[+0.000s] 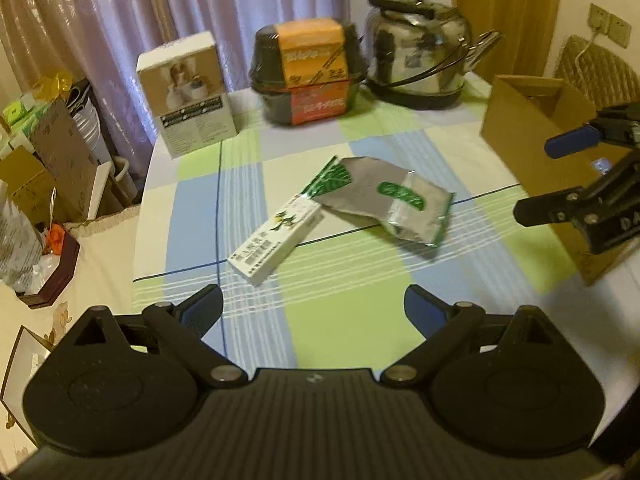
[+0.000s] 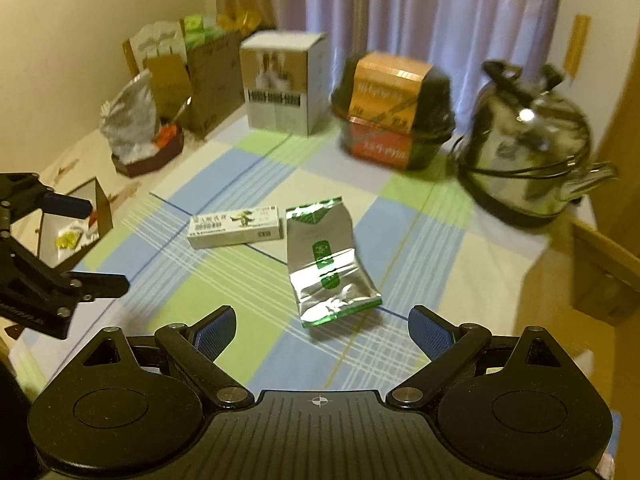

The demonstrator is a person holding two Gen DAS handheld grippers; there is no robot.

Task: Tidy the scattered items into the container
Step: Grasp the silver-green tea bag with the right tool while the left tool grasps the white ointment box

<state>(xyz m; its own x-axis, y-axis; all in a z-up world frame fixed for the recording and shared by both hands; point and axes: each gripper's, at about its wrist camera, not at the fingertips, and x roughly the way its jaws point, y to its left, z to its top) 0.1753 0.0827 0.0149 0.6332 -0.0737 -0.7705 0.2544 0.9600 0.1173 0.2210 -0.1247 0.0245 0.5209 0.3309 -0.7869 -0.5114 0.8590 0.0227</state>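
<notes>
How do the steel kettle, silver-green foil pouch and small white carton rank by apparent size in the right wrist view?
1. Shiny steel kettle, clearly largest, even though it stands farther back.
2. and 3. Silver-green foil pouch and small white carton: similar in length, with the pouch wider but nearer the camera, so unranked.

you have a checked cloth (image 1: 352, 320) in blue, green and cream over the desk. at the far edge a steel kettle (image 1: 420, 52) with a black handle sits on a dark base, just beside two stacked black bowls with orange and red sleeves (image 1: 310, 70). left of those stands an upright white product box (image 1: 188, 94). purple curtains (image 1: 240, 8) hang behind. off the desk's left side you see cardboard boxes (image 1: 52, 164) and a crumpled silver bag (image 2: 130, 120).
</notes>
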